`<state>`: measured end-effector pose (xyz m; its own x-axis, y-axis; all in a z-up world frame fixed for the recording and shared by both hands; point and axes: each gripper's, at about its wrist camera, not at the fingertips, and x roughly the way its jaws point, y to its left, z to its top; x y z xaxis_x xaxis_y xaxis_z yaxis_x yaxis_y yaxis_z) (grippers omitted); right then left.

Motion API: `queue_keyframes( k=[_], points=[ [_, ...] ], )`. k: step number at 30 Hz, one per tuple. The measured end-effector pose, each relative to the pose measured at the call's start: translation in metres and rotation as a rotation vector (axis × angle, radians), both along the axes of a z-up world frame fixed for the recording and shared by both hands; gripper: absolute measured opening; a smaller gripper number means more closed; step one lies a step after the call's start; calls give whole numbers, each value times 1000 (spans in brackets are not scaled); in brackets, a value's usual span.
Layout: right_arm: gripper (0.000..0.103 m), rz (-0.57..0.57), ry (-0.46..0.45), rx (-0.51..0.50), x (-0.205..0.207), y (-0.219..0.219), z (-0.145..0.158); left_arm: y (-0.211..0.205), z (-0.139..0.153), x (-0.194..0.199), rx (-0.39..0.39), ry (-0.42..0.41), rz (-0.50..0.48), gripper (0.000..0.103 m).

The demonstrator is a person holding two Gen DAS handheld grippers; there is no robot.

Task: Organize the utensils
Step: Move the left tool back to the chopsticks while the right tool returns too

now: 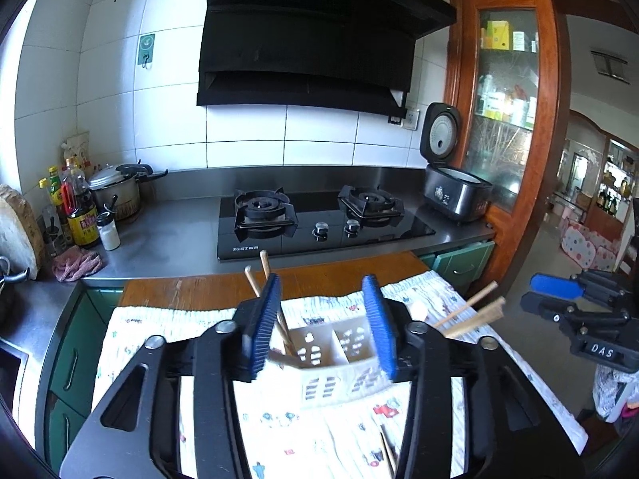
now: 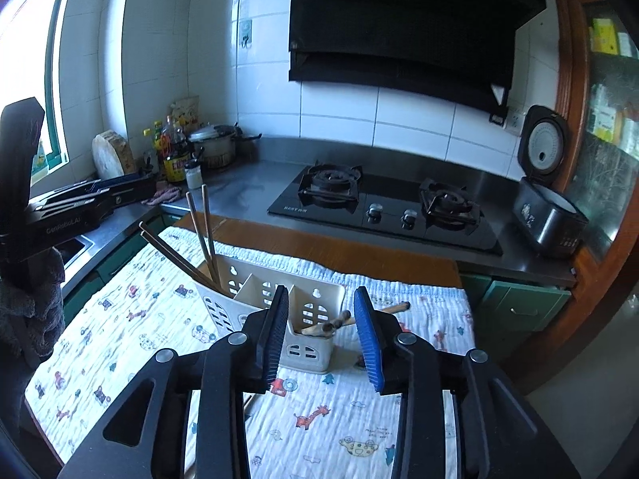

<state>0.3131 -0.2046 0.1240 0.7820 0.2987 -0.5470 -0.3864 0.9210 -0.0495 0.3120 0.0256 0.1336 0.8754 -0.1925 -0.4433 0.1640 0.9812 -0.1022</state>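
Nearest in the left wrist view, the left tool (image 1: 323,325) stands wide open, its two blue pads well apart, and it holds nothing; the pads hang on either side of the white utensil holder (image 1: 339,363), and I cannot tell if they touch it. The right tool (image 2: 325,337) is also wide open and empty, with its pads above the near end of the same holder (image 2: 279,311). The holder lies on a printed cloth (image 2: 139,319) that covers the wooden counter (image 2: 339,247), about in the middle of the cloth. It has several compartments. In the left end compartment four long chopsticks (image 2: 203,223) stand tilted, leaning toward the left edge of the counter. In the right end compartment more wooden chopsticks (image 2: 327,325) lie at a low angle, their ends sticking out toward the right edge. One more thin stick (image 1: 387,453) lies flat on the cloth near the front edge, partly hidden by the left tool. Beyond the far edge of the wooden counter runs a steel worktop (image 1: 179,235) with a black gas hob (image 1: 319,223). At its far right corner sits a rice cooker (image 1: 451,191) with the lid up, and at the far left stand bottles (image 1: 80,207) and a pot (image 1: 120,191).
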Motion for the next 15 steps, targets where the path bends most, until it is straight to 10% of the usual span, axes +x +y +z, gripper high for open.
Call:
queue_keyframes(
  k=[15],
  points=[
    [40, 42, 71, -27, -95, 19, -90, 6, -46, -111, 24, -14, 18, 75]
  ],
)
